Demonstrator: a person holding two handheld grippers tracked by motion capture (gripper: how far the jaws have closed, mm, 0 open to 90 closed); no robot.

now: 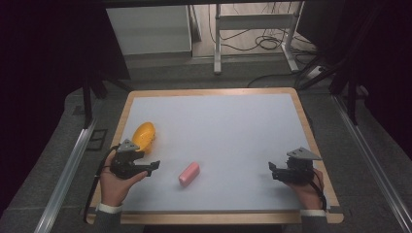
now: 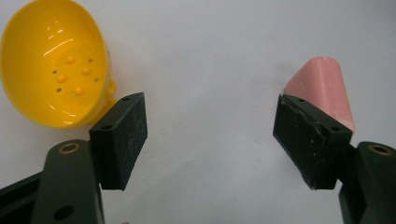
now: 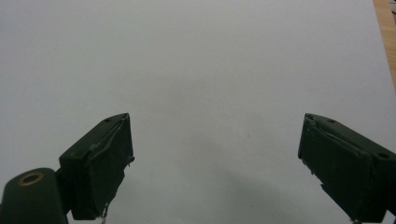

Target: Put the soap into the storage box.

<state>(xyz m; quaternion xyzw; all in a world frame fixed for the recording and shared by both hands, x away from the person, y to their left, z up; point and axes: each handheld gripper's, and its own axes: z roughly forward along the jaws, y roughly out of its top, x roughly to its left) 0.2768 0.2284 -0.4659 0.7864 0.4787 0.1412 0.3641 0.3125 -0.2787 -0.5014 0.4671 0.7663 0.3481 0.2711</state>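
A yellow plastic bowl (image 1: pixel 144 136) with small holes in its bottom lies tipped on its side at the table's left. A pink soap-like block (image 1: pixel 189 173) rests near the front centre. My left gripper (image 1: pixel 151 168) sits between them, open and holding nothing. In the left gripper view the bowl (image 2: pixel 51 65) is beyond the left jaw and the pink block (image 2: pixel 322 88) is just past the right jaw, with the gripper (image 2: pixel 210 135) wide apart over bare surface. My right gripper (image 1: pixel 273 172) rests at the front right, open (image 3: pixel 215 154) and empty.
The white mat (image 1: pixel 228 131) covers a wooden-edged table (image 1: pixel 306 121). The wooden edge (image 3: pixel 385 28) appears at the top right of the right gripper view. Beyond the table stand a white cabinet (image 1: pixel 150 29) and a metal frame (image 1: pixel 252 22) with cables on the floor.
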